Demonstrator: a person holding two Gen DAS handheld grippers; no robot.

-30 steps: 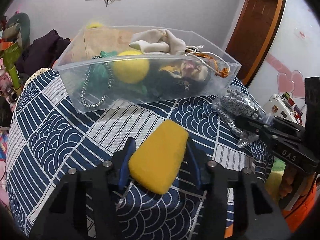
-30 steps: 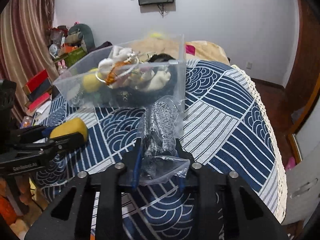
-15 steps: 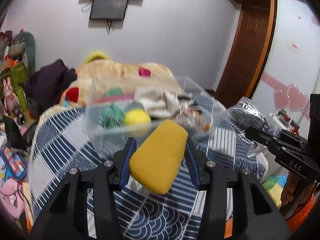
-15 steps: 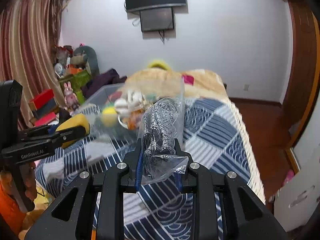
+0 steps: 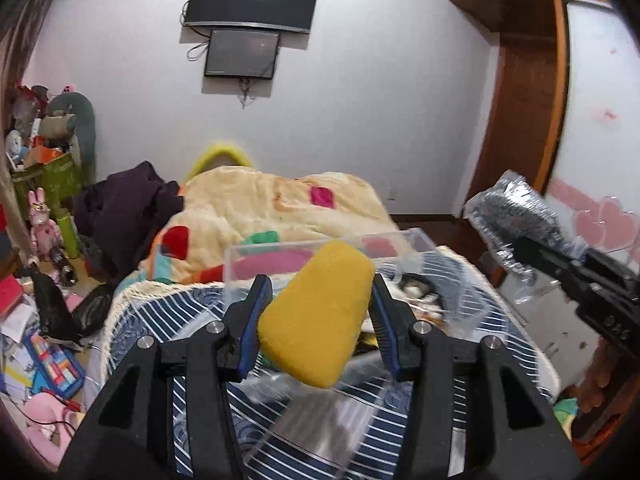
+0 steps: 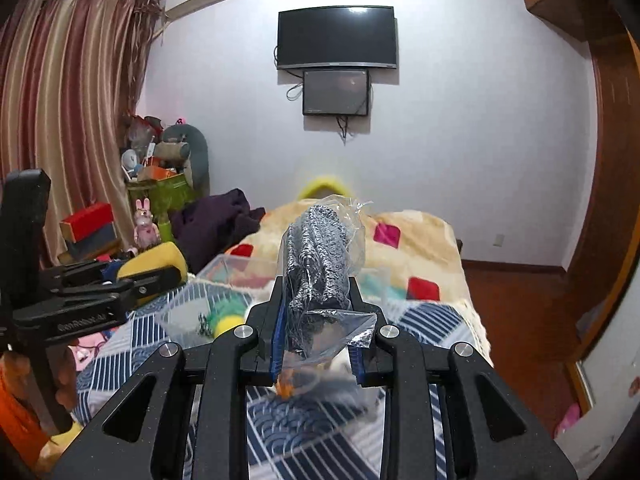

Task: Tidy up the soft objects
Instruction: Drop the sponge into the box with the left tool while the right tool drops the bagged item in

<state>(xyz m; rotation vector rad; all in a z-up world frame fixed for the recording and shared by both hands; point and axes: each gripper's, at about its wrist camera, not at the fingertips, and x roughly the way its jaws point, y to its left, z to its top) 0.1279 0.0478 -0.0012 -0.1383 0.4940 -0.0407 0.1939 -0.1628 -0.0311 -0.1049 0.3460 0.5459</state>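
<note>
Left hand-held gripper (image 5: 318, 312) is clamped on the yellow sponge (image 5: 318, 314), pads pressing both long sides, sponge tilted w/ its narrow end up and away. Right hand-held gripper (image 6: 316, 316) is pinched nearly closed on the bagged grey knit (image 6: 318, 256), a scrubber or cloth in clear plastic; bag stands upright above the jaws, crumpled corner hanging at the front. Both items are off the table, carried in the air.

Below and just ahead of both sits the clear plastic bin (image 5: 328, 245) on the blue-and-white patterned tablecloth (image 6: 432, 320), already w/ soft stuff inside: a yellow ball (image 6: 224, 326), something green, other bits too blurred to ID.

Step, as I read it: transport phase, both pieces lifted and heading for the bin. Next move calls for bringing each over the bin's rim, lowering inside, then opening the jaws. Probably one at a time so the two don't collide over the opening. The bag is floppy and could catch on the rim.
</note>
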